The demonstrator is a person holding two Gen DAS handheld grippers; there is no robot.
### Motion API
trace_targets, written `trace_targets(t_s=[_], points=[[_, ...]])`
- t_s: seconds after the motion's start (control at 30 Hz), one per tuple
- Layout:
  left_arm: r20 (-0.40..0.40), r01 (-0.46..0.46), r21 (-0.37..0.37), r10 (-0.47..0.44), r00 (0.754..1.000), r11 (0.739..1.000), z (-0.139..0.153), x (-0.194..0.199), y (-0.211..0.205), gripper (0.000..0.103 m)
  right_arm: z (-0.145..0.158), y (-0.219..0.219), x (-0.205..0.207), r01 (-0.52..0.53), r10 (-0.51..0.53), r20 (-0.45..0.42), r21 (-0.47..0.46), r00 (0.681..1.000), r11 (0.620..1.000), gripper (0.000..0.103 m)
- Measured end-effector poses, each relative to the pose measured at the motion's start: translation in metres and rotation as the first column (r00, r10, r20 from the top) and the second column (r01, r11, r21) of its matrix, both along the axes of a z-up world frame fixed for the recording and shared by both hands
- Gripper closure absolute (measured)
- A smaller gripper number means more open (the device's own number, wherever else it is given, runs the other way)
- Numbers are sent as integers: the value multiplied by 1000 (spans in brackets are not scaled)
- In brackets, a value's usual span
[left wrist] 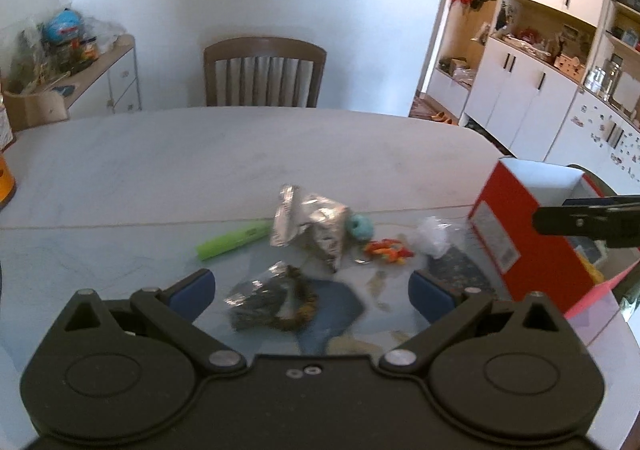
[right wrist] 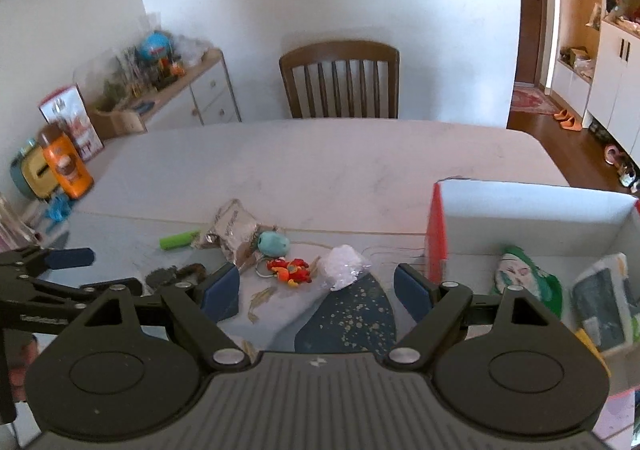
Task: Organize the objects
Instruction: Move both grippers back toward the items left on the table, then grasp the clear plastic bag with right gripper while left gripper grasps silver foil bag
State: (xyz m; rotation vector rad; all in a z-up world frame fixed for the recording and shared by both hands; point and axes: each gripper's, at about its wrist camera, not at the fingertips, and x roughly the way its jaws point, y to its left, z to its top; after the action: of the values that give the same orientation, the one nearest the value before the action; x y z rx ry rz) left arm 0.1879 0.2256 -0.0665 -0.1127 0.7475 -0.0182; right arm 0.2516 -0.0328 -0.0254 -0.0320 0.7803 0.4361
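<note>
Loose items lie on the table point(left wrist: 240, 154): a green marker point(left wrist: 234, 239), a crumpled silver foil packet point(left wrist: 310, 226), a teal ball point(left wrist: 359, 227), an orange-red toy point(left wrist: 387, 251), a clear plastic wad point(left wrist: 434, 236) and a dark bundle point(left wrist: 272, 302). My left gripper point(left wrist: 311, 292) is open, its blue pads either side of the dark bundle. My right gripper point(right wrist: 316, 290) is open above the patterned mat, near the plastic wad point(right wrist: 343, 266) and the orange-red toy point(right wrist: 290, 269). A red box point(right wrist: 532, 210) with a white inside stands at the right and holds a green-white item point(right wrist: 524, 274) and a packet point(right wrist: 604, 302).
A wooden chair point(right wrist: 340, 80) stands at the table's far side. An orange bottle point(right wrist: 66, 164) and boxes sit at the table's left end. A cluttered sideboard point(right wrist: 168, 86) is against the wall, with white cupboards point(left wrist: 532, 98) at the right.
</note>
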Motion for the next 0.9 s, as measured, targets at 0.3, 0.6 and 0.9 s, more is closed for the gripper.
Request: trace_targets(t_s=[0.3, 0.6, 0.9], points=[[-42, -15, 10, 16, 999, 1000, -27, 12, 22, 1, -37, 30, 45, 46, -48, -81, -35, 996, 998, 18], [-74, -20, 6, 20, 997, 1000, -50, 30, 32, 7, -74, 44, 81, 57, -70, -140, -95, 988, 994, 18], [-97, -20, -9, 19, 995, 1000, -63, 36, 37, 20, -99, 43, 104, 84, -102, -185, -105, 977, 991, 21]])
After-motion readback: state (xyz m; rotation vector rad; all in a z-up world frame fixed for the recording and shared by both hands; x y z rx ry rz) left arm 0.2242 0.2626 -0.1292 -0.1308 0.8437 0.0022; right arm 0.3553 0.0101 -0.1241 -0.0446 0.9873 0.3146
